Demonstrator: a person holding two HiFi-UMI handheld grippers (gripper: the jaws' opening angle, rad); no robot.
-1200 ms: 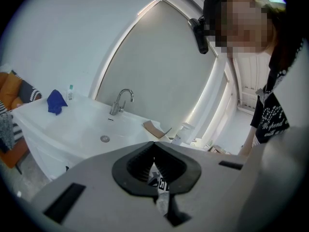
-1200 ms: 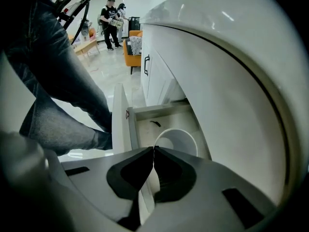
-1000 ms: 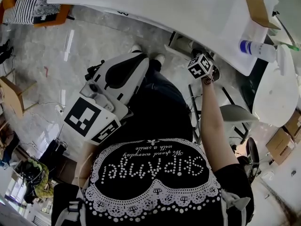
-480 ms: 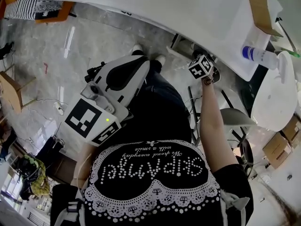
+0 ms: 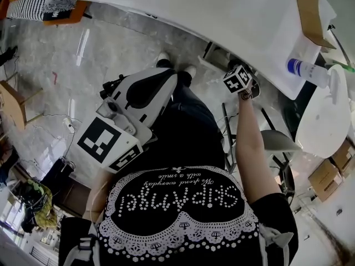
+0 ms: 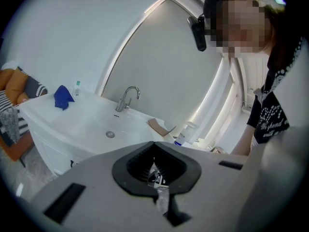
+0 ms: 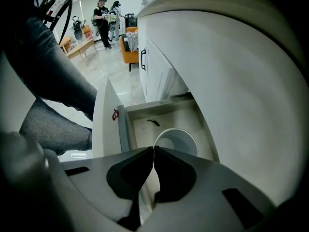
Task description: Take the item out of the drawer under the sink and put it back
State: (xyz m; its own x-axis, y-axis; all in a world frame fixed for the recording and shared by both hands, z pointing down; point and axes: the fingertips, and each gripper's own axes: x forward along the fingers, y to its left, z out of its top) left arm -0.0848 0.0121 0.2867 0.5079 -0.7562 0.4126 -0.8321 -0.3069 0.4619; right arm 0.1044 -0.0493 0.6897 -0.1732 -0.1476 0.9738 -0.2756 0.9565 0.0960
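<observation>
Though unseen overhead, cup (image 7: 177, 140) in drawer (image 7: 161, 107).

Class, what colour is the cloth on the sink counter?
The cloth is blue, best in left gripper view.

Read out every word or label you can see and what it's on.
"SKIPAngel": rhinestone letters on the person's black shirt, upside down in the head view.
"We spend everyday with a smile": small script on the same shirt.
Bottle label, red sticker on the drawer front, print on the packet in the left tool: too small or blurred.
</observation>
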